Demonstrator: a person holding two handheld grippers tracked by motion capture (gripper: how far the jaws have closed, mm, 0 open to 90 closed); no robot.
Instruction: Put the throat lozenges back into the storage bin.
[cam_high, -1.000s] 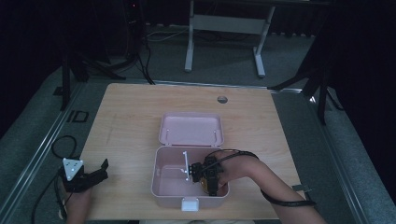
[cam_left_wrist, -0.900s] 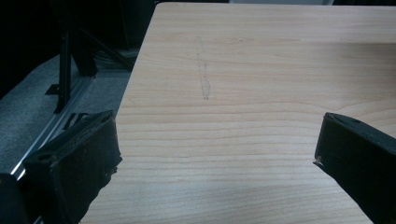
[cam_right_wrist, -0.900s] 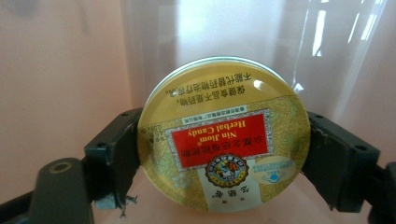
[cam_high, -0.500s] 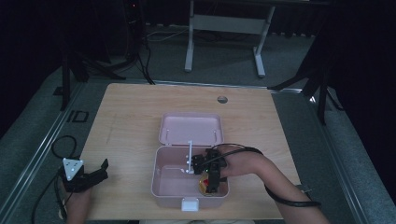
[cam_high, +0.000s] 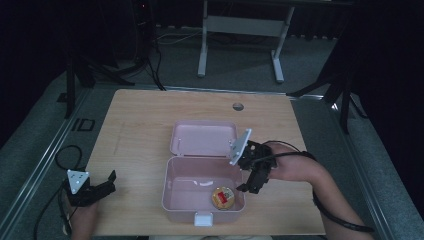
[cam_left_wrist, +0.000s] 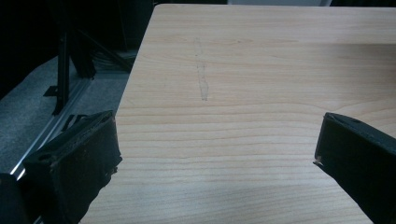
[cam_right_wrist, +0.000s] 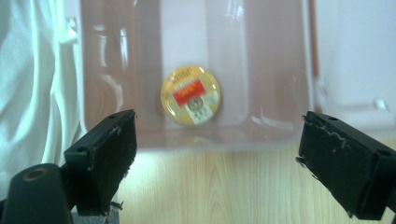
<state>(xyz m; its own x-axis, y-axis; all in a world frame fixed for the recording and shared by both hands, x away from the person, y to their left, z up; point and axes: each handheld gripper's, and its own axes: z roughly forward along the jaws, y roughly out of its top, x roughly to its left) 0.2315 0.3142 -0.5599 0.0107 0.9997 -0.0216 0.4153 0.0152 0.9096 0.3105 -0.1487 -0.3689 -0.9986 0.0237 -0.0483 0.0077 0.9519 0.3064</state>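
Observation:
A pink lunch box (cam_high: 175, 197) lies open near the table's front edge, its lid (cam_high: 202, 138) flat behind it. A round yellow tin (cam_high: 223, 197) with a red label lies in the box's front right corner; it is also clear in the right gripper view (cam_right_wrist: 190, 94). My right gripper (cam_high: 248, 188) is open, just outside the box's right wall, with nothing between its jaws (cam_right_wrist: 215, 158). My left gripper (cam_high: 111, 181) rests open at the table's front left corner, its jaws over bare wood (cam_left_wrist: 217, 154).
The wooden table (cam_high: 150, 115) has a round cable hole (cam_high: 238, 106) at the back. A white cloth (cam_right_wrist: 32, 70) hangs beside the box in the right gripper view. A metal stand (cam_high: 240, 25) is on the floor behind the table.
My right gripper has drawn back out of the box to its right side, open. The yellow tin now lies loose in the box. The left gripper has not moved.

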